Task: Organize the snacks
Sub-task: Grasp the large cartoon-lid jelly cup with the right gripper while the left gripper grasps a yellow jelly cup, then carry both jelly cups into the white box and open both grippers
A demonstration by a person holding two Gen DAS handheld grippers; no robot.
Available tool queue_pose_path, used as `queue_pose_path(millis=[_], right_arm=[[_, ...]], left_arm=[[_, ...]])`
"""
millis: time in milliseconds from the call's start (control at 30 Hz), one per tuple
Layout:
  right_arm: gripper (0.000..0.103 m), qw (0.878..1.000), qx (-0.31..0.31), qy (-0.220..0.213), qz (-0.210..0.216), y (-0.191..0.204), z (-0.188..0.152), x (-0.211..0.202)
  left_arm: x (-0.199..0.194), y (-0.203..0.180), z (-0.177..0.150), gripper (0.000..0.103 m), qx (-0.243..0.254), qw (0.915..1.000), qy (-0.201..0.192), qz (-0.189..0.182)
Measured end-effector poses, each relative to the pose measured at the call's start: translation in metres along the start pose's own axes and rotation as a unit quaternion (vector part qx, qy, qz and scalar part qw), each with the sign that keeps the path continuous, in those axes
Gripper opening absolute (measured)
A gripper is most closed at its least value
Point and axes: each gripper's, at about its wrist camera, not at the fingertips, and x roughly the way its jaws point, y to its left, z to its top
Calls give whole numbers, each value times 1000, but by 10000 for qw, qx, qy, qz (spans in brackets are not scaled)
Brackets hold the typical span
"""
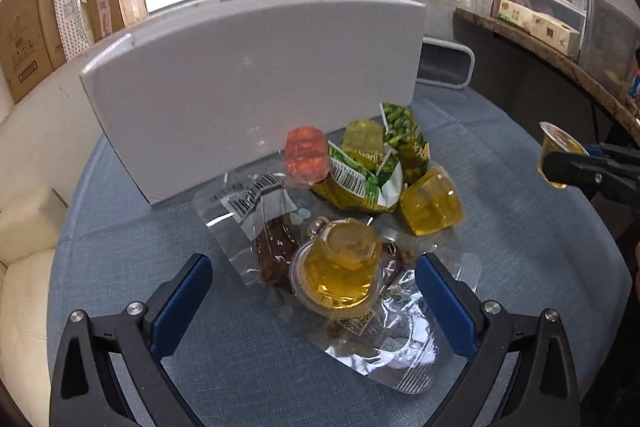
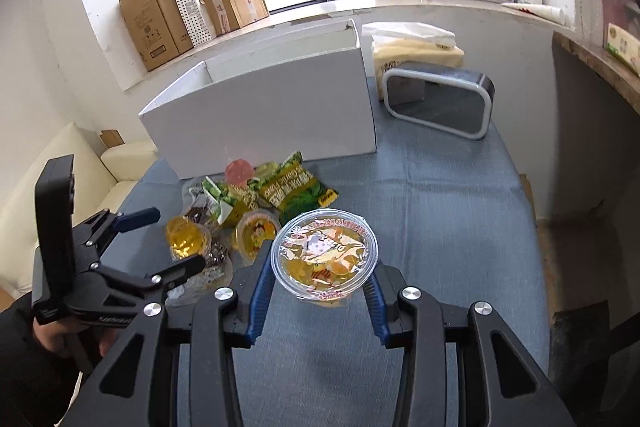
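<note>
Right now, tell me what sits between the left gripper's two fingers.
In the left wrist view, the open left gripper brackets an upside-down yellow jelly cup, lying on clear snack packets.

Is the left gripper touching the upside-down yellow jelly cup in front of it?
Apart. In the left wrist view, the left gripper is open, and blue cloth and wrapper show between each blue pad and the upside-down yellow jelly cup.

Right gripper (image 2: 322, 273) jaws clamped on a yellow jelly cup (image 2: 324, 255), above blue tablecloth (image 2: 440, 211), snack pile (image 2: 248, 203) left.
</note>
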Motion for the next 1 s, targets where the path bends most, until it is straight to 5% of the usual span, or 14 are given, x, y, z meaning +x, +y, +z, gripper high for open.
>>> queue_pose_path(millis=[233, 300, 333, 567, 1000], right_arm=[[45, 10000, 18, 39, 53, 6, -6, 3], [45, 10000, 7, 26, 64, 8, -6, 4], [45, 10000, 3, 27, 78, 9, -6, 4], [45, 9999, -21, -36, 138, 16, -2, 1], [45, 9987, -265, -338, 278, 41, 24, -11]], left_arm=[[7, 4, 3, 70, 6, 9999, 99, -101], [2, 4, 3, 49, 82, 9999, 36, 84], [0, 5, 4, 46, 68, 9999, 59, 66], [-18, 7, 6, 46, -13, 9993, 7, -377], [-79, 11, 30, 46, -21, 9967, -695, -427]])
